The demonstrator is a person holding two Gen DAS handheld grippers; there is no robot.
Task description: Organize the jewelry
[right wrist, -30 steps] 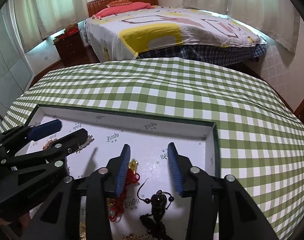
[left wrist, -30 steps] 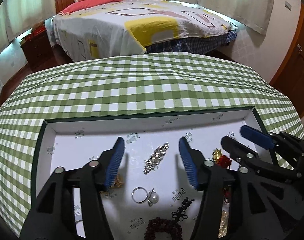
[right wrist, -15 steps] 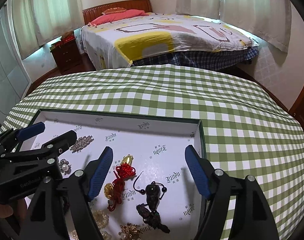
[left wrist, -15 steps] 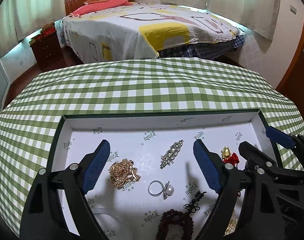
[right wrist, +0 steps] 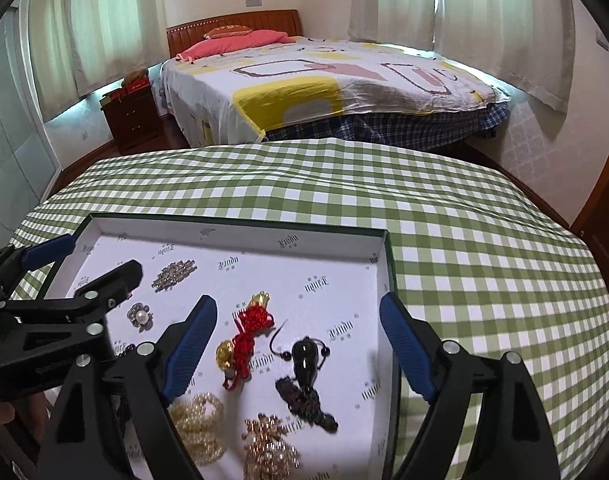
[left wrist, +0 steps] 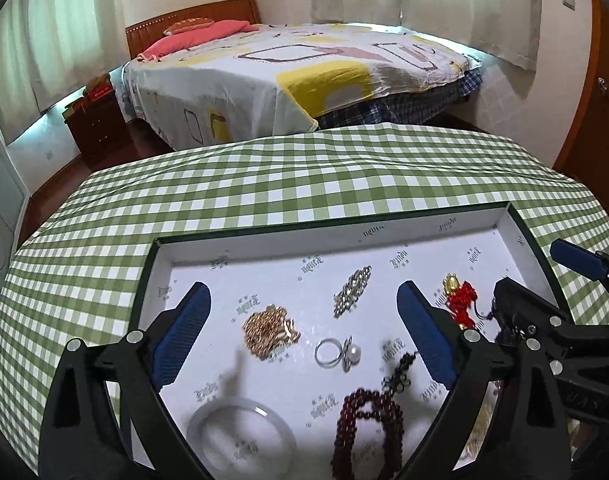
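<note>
Widening since before: left tongs (left wrist: 304, 332) | right tongs (right wrist: 298, 340) | both empty

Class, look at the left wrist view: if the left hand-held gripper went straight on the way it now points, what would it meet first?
Probably the pearl ring, lying between the opening jaws of the left hand-held gripper; the gold chain lies close beside it, though depth is unclear.

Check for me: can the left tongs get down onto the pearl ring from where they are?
Probably yes. The pearl ring lies alone on the box floor, ahead between the left tongs, whose jaws are opening and empty. The gold chain and the dark beads lie apart from it.
</note>
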